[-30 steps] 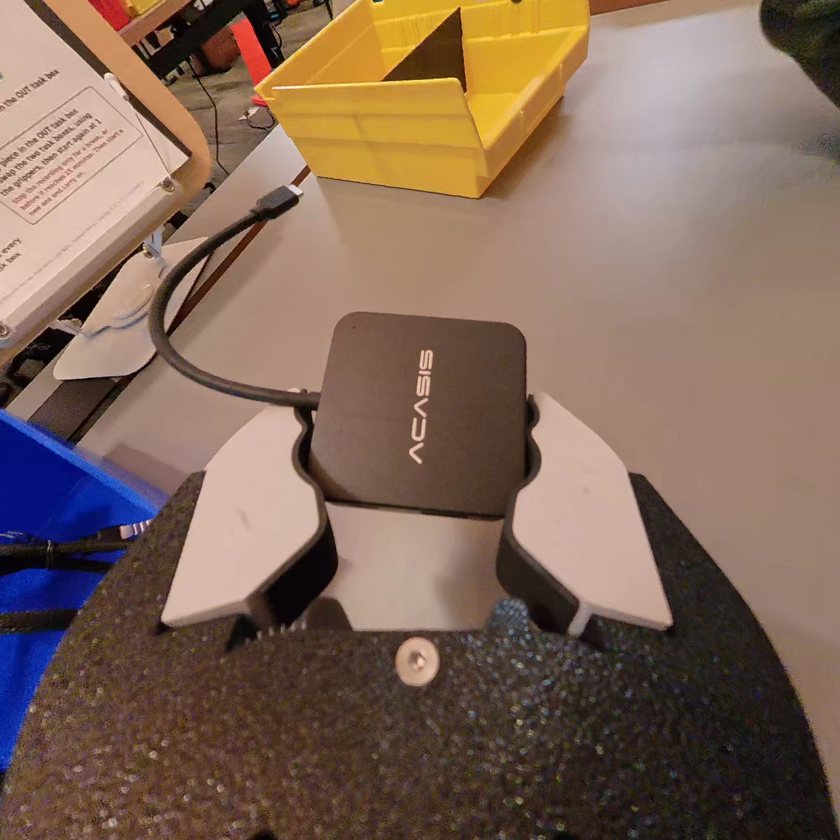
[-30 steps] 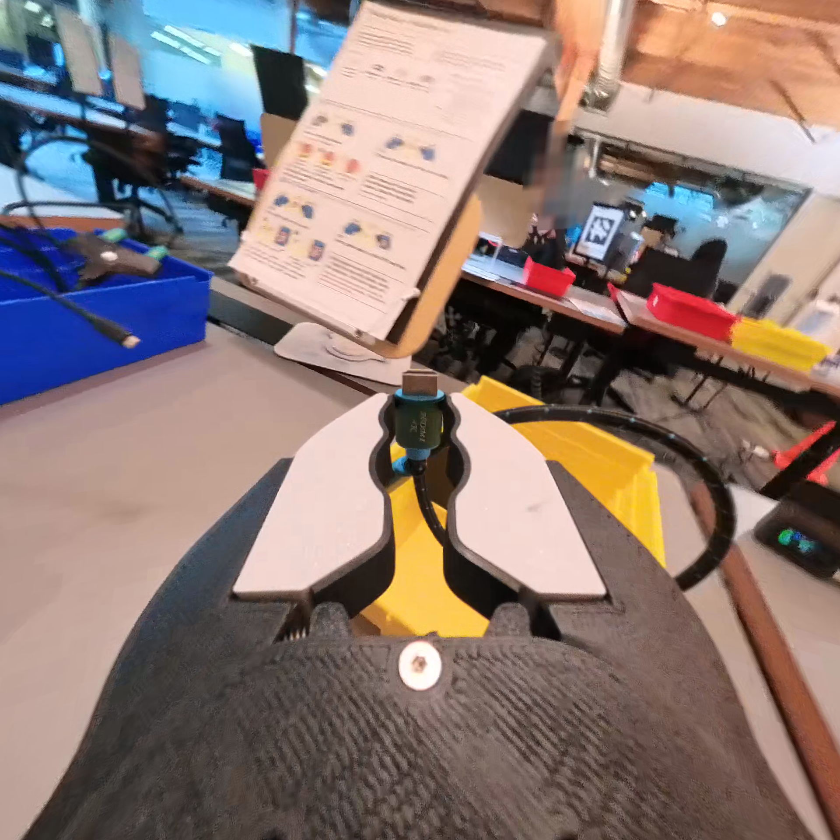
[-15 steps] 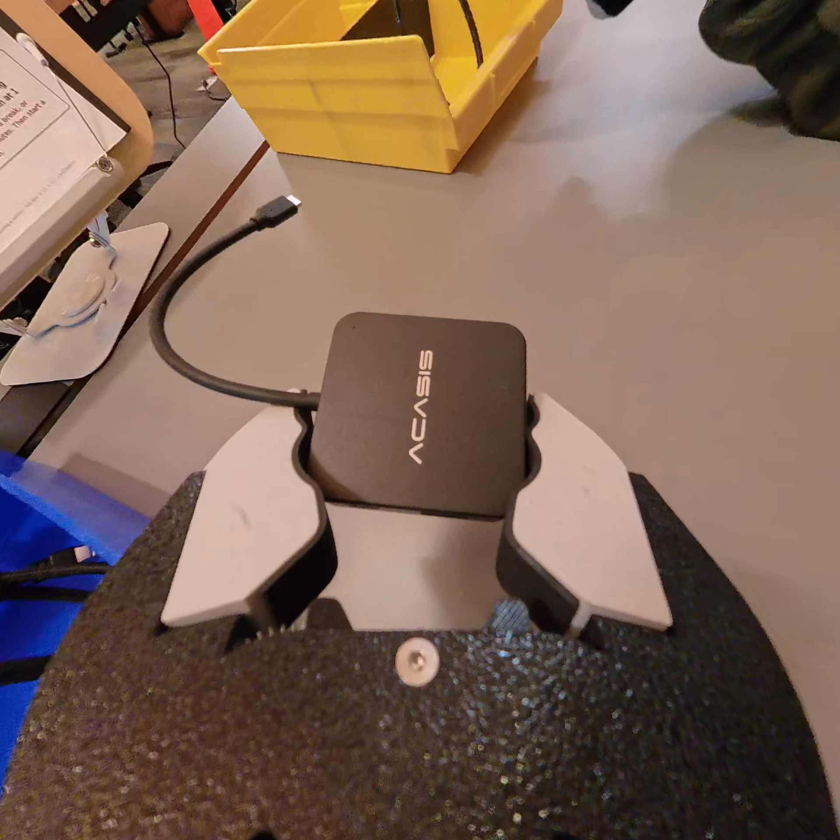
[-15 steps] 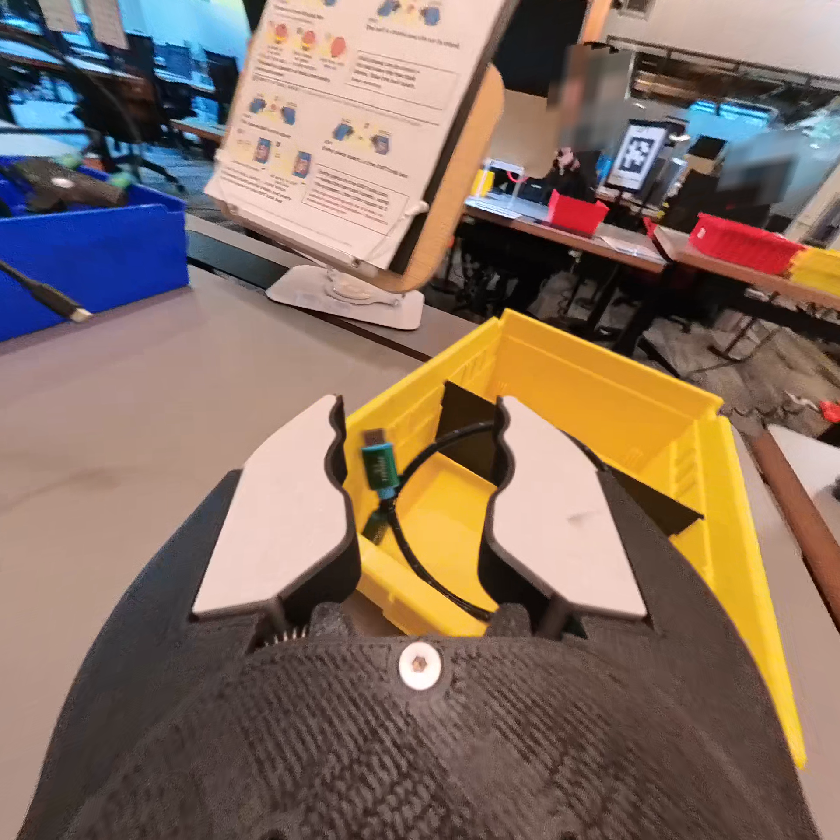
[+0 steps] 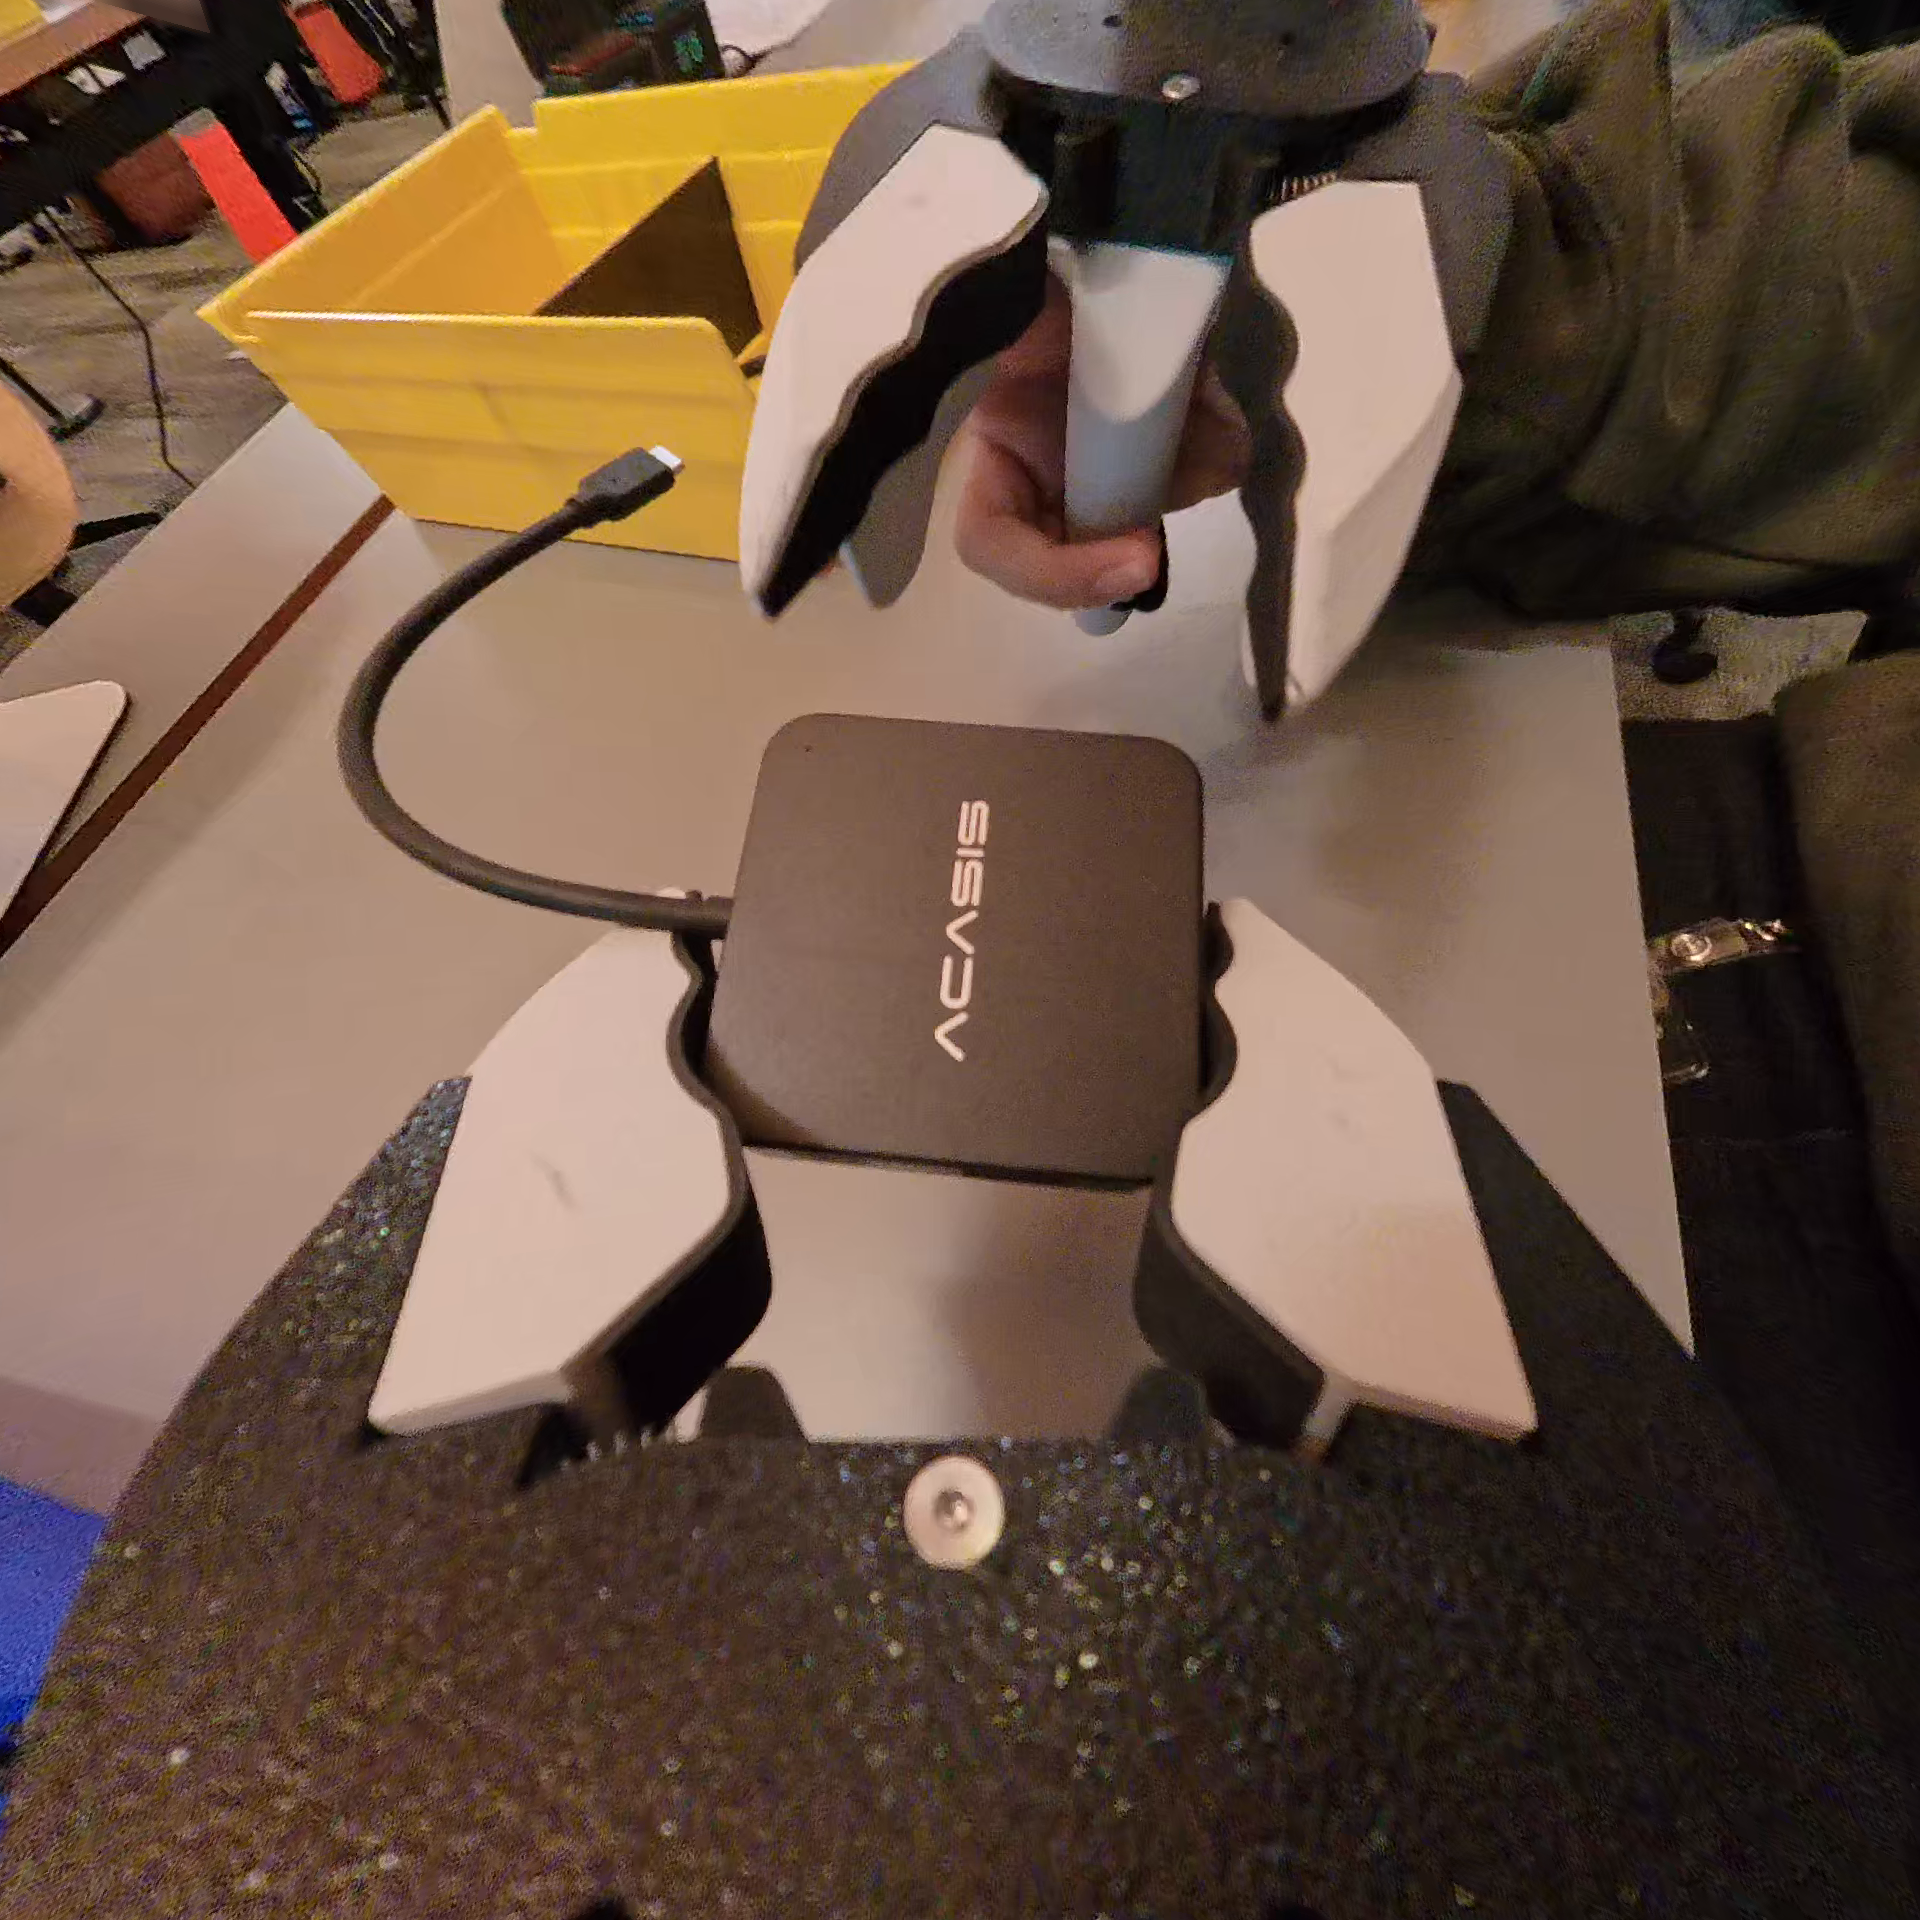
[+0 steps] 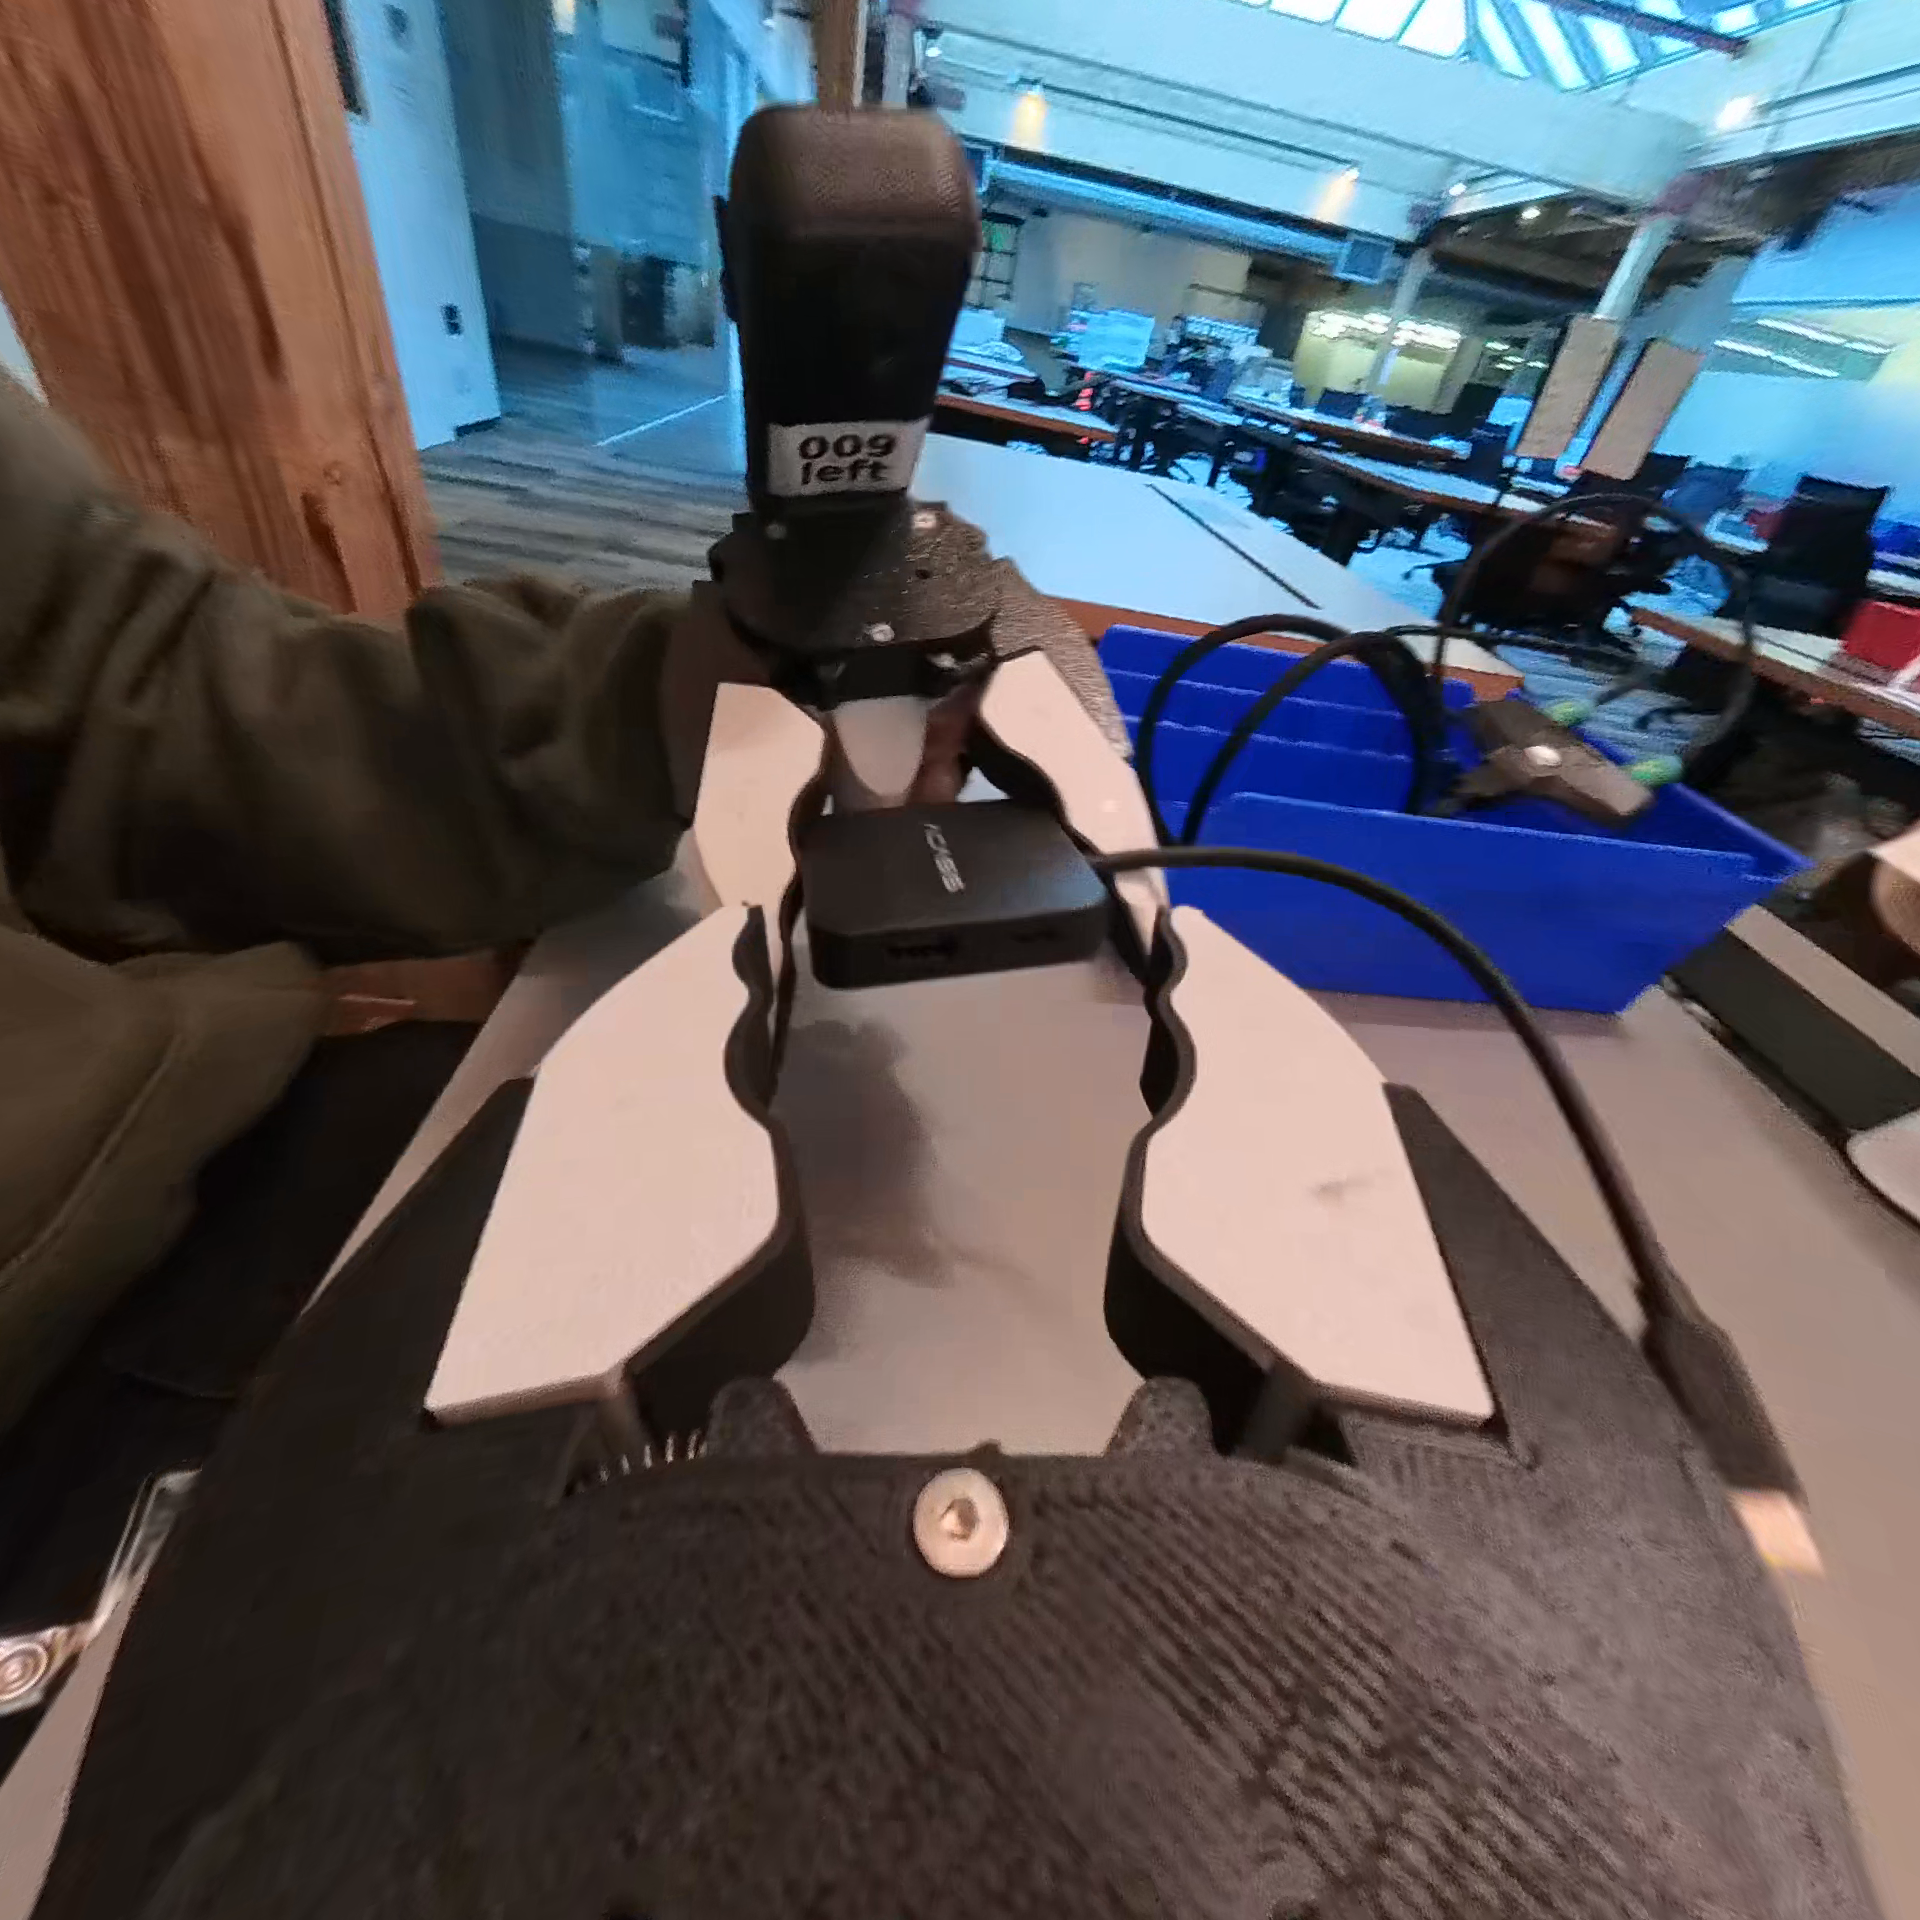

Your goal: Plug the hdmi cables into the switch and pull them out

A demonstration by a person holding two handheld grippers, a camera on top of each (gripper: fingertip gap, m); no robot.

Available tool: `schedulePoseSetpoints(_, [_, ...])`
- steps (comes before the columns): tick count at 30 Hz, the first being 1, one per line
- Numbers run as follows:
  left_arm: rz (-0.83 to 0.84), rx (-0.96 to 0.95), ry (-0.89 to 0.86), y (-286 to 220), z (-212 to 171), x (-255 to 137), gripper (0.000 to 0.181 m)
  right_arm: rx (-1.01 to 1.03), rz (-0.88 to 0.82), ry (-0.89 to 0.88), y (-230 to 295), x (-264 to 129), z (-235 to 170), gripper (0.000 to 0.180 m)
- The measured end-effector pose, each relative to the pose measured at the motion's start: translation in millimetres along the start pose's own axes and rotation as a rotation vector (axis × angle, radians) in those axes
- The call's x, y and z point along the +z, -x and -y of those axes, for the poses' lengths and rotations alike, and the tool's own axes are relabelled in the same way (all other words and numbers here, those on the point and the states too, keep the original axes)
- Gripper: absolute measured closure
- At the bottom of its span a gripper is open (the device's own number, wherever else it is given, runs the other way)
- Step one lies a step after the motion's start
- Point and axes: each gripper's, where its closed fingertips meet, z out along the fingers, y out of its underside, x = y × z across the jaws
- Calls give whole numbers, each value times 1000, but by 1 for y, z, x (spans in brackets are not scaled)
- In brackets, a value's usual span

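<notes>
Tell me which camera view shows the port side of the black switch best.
The right wrist view: it faces the switch edge-on, so the port openings on its near side show, empty, while the left gripper clamps it. The left wrist view looks down on the switch's top face from behind, so it shows only the lid and attached black cable.

White fingers [image 5: 582, 1174] (olive sleeve [image 5: 1683, 312])

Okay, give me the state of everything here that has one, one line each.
left gripper: shut on the switch's sides.
right gripper: open, empty, facing the switch.
switch: flat on the table, visible front ports empty.
attached black cable: joined to the switch, far plug free.
yellow bin: open-topped, black divider upright inside.
blue bin: holds cables.
</notes>
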Motion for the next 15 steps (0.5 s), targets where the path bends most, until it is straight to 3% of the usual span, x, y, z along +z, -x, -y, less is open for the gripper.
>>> schedulePoseSetpoints(10, [-60, 18, 5, -13, 1, 6, 93, -37, 18, 22, 11, 19, -14, 112])
schedulePoseSetpoints(15, [14, -4, -71, -3, 12, 6, 92, -84, -25, 30, 4, 10, -3, 112])
